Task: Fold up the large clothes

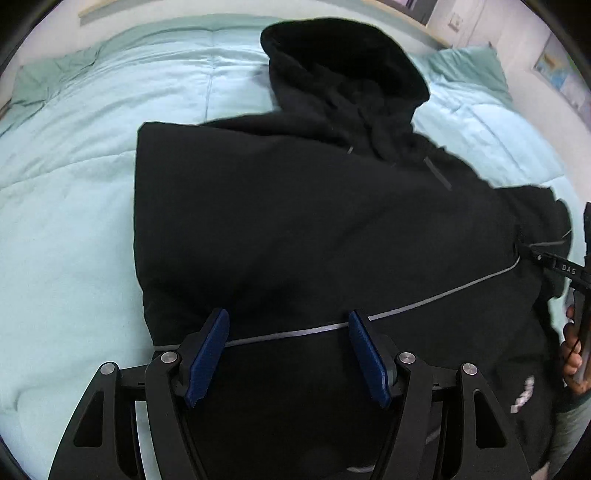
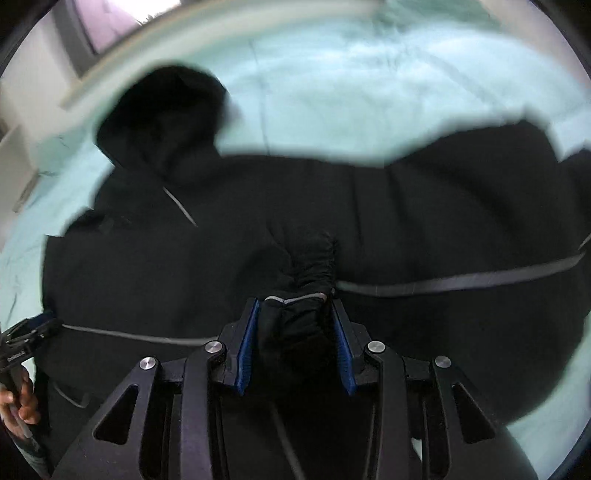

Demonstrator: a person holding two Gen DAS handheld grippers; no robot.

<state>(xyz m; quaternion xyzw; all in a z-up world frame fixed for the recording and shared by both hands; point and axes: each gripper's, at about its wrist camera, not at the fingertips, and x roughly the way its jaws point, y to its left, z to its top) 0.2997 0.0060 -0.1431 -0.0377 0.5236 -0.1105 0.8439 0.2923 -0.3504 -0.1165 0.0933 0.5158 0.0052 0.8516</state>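
A black hooded jacket [image 1: 295, 221] with a thin grey stripe lies spread on a pale green bed, hood [image 1: 343, 70] at the far end. My left gripper [image 1: 288, 325] is open and empty, just above the jacket near its grey stripe. My right gripper [image 2: 293, 314] is shut on the jacket's sleeve cuff [image 2: 295, 314], a bunched black fold with a grey trim, held over the jacket body [image 2: 369, 221]. The right gripper also shows at the right edge of the left wrist view [image 1: 576, 273].
The pale green quilt [image 1: 74, 184] surrounds the jacket. A green pillow [image 1: 465, 66] lies at the far right. A wooden headboard [image 1: 424, 29] and wall run behind the bed. A hand [image 2: 18, 402] holds the left gripper at the left edge.
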